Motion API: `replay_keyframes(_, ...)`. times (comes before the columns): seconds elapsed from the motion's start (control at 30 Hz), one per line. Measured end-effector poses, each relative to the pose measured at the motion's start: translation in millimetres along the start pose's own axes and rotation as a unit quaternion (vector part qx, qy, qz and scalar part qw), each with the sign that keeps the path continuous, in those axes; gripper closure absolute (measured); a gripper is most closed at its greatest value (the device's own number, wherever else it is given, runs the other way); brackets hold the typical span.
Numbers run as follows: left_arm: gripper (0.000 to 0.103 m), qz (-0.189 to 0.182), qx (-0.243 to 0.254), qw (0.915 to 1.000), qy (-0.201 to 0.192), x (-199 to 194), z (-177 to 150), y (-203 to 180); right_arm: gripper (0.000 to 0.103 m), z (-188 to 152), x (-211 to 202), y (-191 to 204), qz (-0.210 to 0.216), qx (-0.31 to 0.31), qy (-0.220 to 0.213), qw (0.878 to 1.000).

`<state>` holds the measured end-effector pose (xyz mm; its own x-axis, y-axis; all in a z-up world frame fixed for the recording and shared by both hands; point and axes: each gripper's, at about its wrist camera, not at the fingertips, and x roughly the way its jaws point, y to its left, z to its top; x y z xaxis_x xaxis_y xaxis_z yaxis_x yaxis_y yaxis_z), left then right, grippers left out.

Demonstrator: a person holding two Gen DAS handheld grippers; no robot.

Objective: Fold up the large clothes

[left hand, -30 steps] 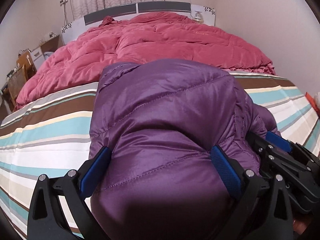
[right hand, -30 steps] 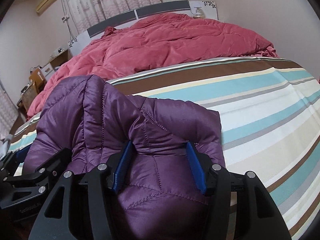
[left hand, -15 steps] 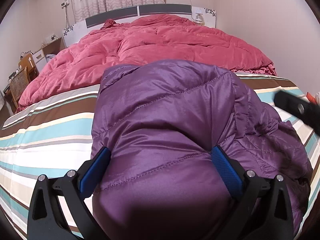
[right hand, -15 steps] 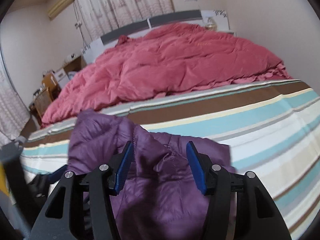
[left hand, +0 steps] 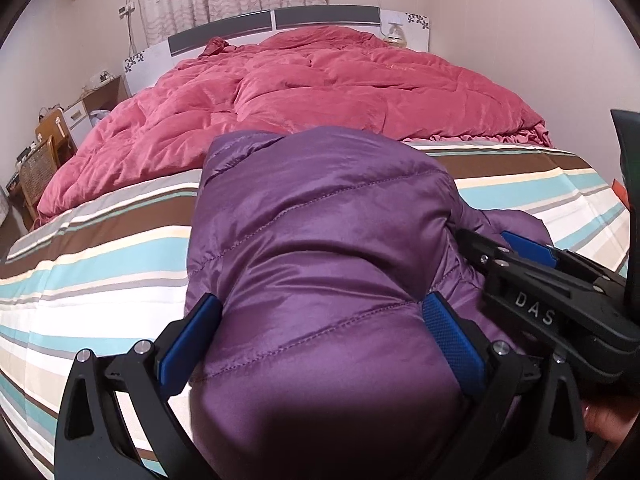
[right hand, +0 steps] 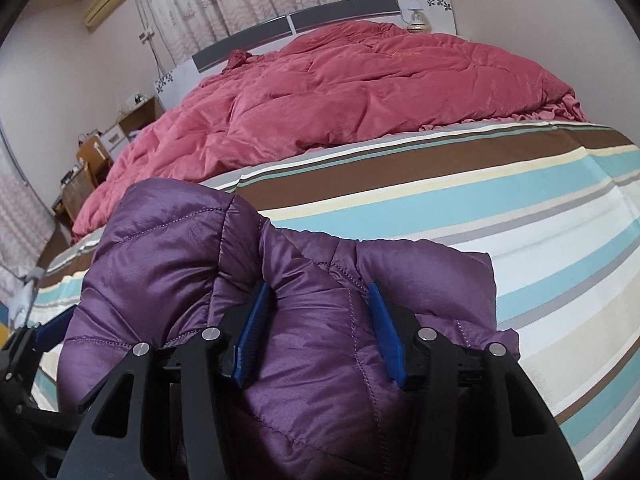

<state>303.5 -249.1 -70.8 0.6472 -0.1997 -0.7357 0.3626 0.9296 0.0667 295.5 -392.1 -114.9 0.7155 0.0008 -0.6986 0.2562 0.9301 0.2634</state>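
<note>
A wide bed with a brown, turquoise and cream striped sheet [right hand: 500, 208] fills the room, a rumpled rose-red quilted duvet [left hand: 320, 92] heaped toward its grey headboard [left hand: 276, 20]. At the near edge lies a bunched, shiny purple quilted puffer jacket [left hand: 320, 240]. The left gripper [left hand: 320, 340] has its blue pads spread wide, pressed into a thick roll of the jacket. The right gripper [right hand: 320, 328] is closing its jaws on a narrower fold beside it.

Glossy quilted purple jacket [left hand: 320, 240], matt striped cotton sheet [left hand: 100, 272]
</note>
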Motion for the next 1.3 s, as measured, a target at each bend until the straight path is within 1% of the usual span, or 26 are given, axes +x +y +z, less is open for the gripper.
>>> replay_keyframes(0.17, 0.002, 0.028, 0.031, 0.9990, -0.015, -8.3, 6.9, -11.0, 0.052, -0.4, -3.3, -6.4, 0.011, 0.021, -0.008, 1.000)
replay_keyframes(0.23, 0.002, 0.034, 0.036, 0.9985, -0.022, -11.7, 8.3, -12.6, 0.052, -0.8, -4.2, -8.2, 0.017, 0.027, -0.010, 0.999)
replay_keyframes(0.27, 0.003, 0.031, 0.035, 0.9986, -0.025, -13.8, 8.3, -11.7, 0.052, -0.5, -4.4, -7.8, 0.018, 0.028, -0.010, 0.999)
replay_keyframes(0.37, 0.002, 0.011, 0.018, 0.9992, -0.033, -21.7, 3.0, -0.5, 0.052, -0.4, -3.9, -5.3, 0.012, 0.023, -0.011, 1.000)
replay_keyframes(0.43, 0.002, 0.007, 0.005, 0.9992, -0.039, -25.2, 4.5, 5.3, 0.052, -0.7, -3.7, -5.6, 0.009, 0.024, -0.011, 1.000)
replay_keyframes(0.53, 0.002, 0.017, -0.017, 0.9990, -0.038, -22.8, 15.4, 12.7, 0.052, -2.0, -5.2, -4.9, 0.002, 0.022, -0.014, 1.000)
replay_keyframes(0.57, 0.002, 0.024, -0.038, 0.9979, -0.046, -23.0, 23.1, 18.8, 0.052, -2.1, -4.9, -3.8, -0.001, 0.020, -0.013, 1.000)
replay_keyframes(0.6, 0.002, 0.025, -0.048, 0.9973, -0.049, -21.7, 27.9, 22.9, 0.052, -1.7, -4.4, -2.6, -0.005, 0.017, -0.011, 1.000)
replay_keyframes(0.67, 0.003, 0.035, -0.069, 0.9961, -0.043, -12.6, 42.6, 30.1, 0.052, -0.6, -2.7, -0.1, -0.013, 0.011, -0.006, 1.000)
replay_keyframes(0.7, 0.004, 0.040, -0.068, 0.9962, -0.036, -5.6, 46.8, 30.8, 0.052, -0.3, -1.9, 0.8, -0.016, 0.009, -0.005, 1.000)
replay_keyframes(0.77, 0.004, 0.045, -0.049, 0.9978, -0.002, 17.7, 52.8, 26.1, 0.052, -0.5, 0.4, 0.7, -0.022, 0.009, -0.002, 1.000)
replay_keyframes(0.83, 0.003, 0.039, -0.037, 0.9978, 0.038, 44.1, 50.7, 21.1, 0.052, -0.5, 4.9, -0.4, -0.027, 0.011, 0.002, 1.000)
replay_keyframes(0.97, 0.002, 0.026, -0.053, 0.9965, 0.059, 69.2, 45.6, 24.9, 0.052, -0.5, 13.0, 5.4, -0.046, -0.003, 0.010, 0.999)
replay_keyframes(1.07, 0.002, 0.021, -0.058, 0.9963, 0.061, 73.0, 40.9, 26.2, 0.052, -1.4, 11.6, 6.7, -0.050, -0.009, 0.009, 0.999)
replay_keyframes(1.17, 0.002, 0.022, -0.056, 0.9965, 0.058, 66.5, 37.5, 25.8, 0.049, 0.1, 5.6, 5.4, -0.041, -0.009, 0.011, 0.999)
replay_keyframes(1.2, 0.002, 0.021, -0.054, 0.9967, 0.058, 62.2, 35.8, 26.7, 0.042, 0.6, 2.8, 6.1, -0.039, -0.010, 0.012, 0.999)
replay_keyframes(1.23, 0.002, 0.021, -0.050, 0.9969, 0.056, 56.2, 33.4, 26.9, 0.032, 2.2, -2.3, 6.9, -0.040, -0.013, 0.013, 0.999)
replay_keyframes(1.3, 0.002, 0.005, -0.049, 0.9977, 0.046, 39.5, 26.4, 32.4, 0.024, 3.3, -15.2, 8.5, -0.040, -0.017, 0.007, 0.999)
